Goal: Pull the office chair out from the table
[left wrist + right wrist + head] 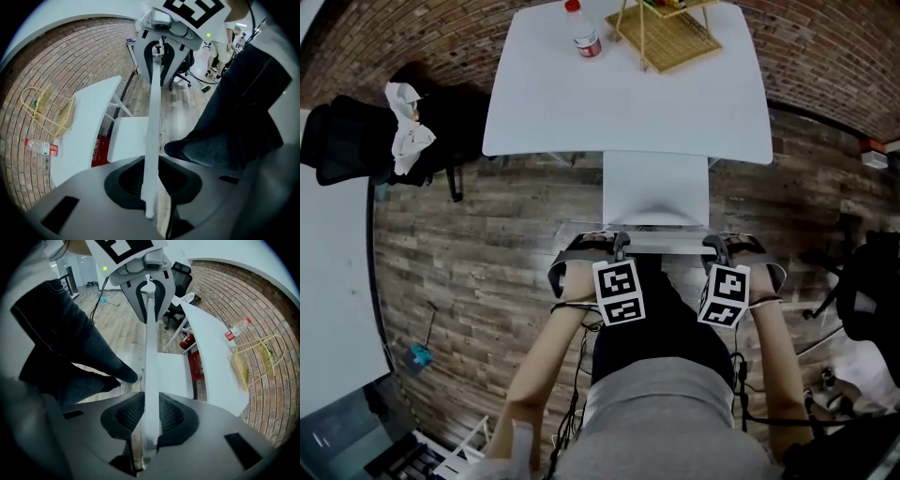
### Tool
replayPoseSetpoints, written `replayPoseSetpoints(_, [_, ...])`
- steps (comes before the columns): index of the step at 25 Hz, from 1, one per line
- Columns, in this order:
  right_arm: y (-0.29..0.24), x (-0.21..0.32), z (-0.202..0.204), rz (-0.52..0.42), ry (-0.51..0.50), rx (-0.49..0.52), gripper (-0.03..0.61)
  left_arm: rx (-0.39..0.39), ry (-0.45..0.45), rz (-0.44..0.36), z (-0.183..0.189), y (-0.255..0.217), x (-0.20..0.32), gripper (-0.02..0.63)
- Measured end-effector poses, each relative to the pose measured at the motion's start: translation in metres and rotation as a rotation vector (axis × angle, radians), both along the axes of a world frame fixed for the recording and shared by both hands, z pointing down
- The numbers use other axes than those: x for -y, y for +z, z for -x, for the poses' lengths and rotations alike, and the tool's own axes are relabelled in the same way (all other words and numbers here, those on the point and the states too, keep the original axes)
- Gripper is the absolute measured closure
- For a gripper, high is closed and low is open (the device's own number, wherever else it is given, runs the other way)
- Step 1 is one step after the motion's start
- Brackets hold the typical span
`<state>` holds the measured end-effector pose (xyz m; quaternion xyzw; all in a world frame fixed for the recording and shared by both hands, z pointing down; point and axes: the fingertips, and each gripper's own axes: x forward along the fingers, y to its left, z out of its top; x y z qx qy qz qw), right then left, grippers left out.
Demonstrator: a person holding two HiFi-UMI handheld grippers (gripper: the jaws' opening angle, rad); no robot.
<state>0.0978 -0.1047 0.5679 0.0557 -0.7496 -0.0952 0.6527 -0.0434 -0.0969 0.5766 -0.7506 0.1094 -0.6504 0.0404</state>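
Observation:
The white chair has its seat (656,187) half out from under the white table (628,103), and its thin backrest top edge (662,241) lies just in front of me. My left gripper (619,248) is shut on the left end of that edge and my right gripper (715,248) on the right end. In the left gripper view the backrest edge (152,136) runs from between my left gripper's (150,187) jaws up to the other gripper. The right gripper view shows the same edge (151,357) clamped by my right gripper (151,420).
A water bottle (584,33) and a yellow wire basket (664,33) stand on the table. A black office chair with a white cloth (366,141) is at the left, beside another white desk (328,281). A black chair (872,291) stands right. My legs (234,117) are behind the chair.

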Motion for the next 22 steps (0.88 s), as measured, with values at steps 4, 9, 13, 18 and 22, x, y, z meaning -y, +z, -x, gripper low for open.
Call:
replayPoseSetpoints(4, [0.000,-0.033,-0.002,0.000,-0.018,0.006,0.488,-0.007,-0.018,0.004,-0.003,0.001,-0.036,0.525])
replayPoseSetpoints(9, [-0.005,-0.070,0.003,0.007,-0.032,0.029,0.488,0.001,-0.045,0.021,-0.005,0.001,-0.076,0.525])
replayPoseSetpoints(13, [-0.004,-0.096,0.001,0.014,-0.034,0.026,0.488,-0.002,-0.055,0.022,-0.004,0.000,-0.102,0.525])
replayPoseSetpoints(18, [0.001,-0.124,-0.003,0.020,-0.029,0.017,0.488,-0.007,-0.055,0.015,-0.004,0.001,-0.127,0.525])
replayPoseSetpoints(22, [-0.002,-0.150,0.001,0.033,-0.013,0.024,0.489,-0.014,-0.051,0.026,-0.001,-0.001,-0.151,0.525])
